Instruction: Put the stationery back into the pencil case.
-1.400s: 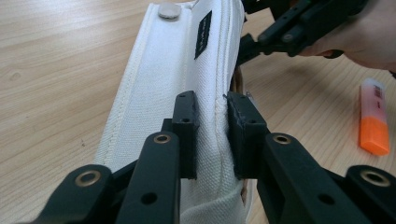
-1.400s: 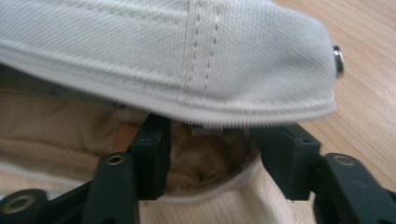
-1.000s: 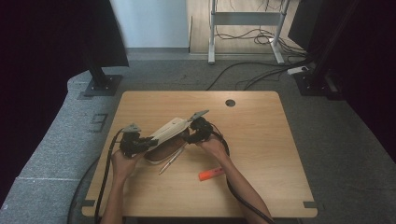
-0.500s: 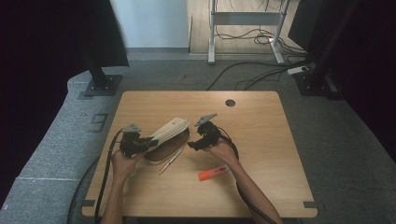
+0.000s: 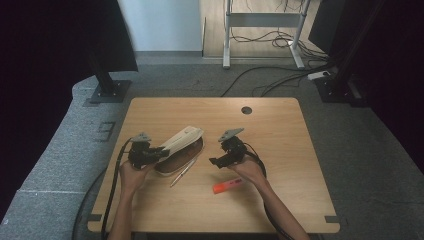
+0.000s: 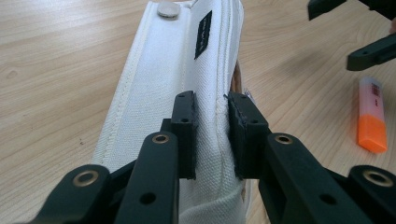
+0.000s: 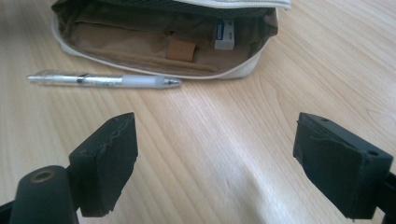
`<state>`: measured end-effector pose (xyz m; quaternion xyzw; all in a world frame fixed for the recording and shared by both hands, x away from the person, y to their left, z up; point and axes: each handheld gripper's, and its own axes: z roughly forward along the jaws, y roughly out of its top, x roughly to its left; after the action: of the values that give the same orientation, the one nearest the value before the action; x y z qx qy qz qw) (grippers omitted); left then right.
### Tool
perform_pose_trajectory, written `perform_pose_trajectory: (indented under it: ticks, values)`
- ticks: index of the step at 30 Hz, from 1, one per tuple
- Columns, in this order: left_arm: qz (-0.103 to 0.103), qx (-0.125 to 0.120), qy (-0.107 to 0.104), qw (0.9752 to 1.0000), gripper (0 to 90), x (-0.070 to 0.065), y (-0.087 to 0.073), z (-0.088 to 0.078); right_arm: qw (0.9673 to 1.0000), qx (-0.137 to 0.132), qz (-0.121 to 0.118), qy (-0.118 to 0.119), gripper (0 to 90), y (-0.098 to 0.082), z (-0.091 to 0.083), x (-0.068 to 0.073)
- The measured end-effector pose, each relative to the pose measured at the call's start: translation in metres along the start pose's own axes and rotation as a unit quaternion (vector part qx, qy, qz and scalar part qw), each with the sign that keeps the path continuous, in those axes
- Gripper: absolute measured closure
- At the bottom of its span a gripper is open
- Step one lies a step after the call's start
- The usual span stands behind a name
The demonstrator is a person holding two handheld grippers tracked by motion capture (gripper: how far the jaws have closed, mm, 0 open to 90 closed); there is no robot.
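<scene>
Right gripper (image 5: 216, 161) just let go of the pencil case (image 5: 181, 143) and backed off, jaws opening, nothing between; left gripper (image 5: 159, 151) still pinching its flap.

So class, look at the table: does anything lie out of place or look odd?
Mildly. The white pencil case gapes open, its flap pinched by the left gripper, while a pen and an orange highlighter lie loose outside it. Nothing looks damaged or spilled.

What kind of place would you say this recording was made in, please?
Probably a lab or studio set up for recording. A bare wooden table stands on grey carpet, dark stands and curtains flank it, and loose cables trail across the floor behind to a metal frame.
</scene>
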<state>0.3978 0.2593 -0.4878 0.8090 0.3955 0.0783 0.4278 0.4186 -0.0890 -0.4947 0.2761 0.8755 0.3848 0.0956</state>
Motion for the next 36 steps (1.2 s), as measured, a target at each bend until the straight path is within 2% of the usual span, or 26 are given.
perform_pose_trajectory:
  ticks: [8,16,21,36]
  values:
    - [0.0,0.0,-0.001,1.0,73.2,0.0,0.0,0.0,1.0,-0.002,0.0,0.001,14.4,-0.017,-0.014,0.004]
    - [-0.001,0.0,-0.003,1.0,73.1,0.001,0.0,0.0,0.9999,-0.001,-0.005,0.013,17.1,-0.035,-0.021,0.013]
    - [-0.001,0.001,-0.003,1.0,72.9,0.0,0.0,0.0,0.9997,-0.006,-0.002,0.023,19.5,-0.044,-0.027,0.016]
    - [-0.002,0.003,-0.005,1.0,72.8,0.001,0.0,0.001,0.9989,0.003,-0.003,0.046,25.8,-0.075,-0.035,0.022]
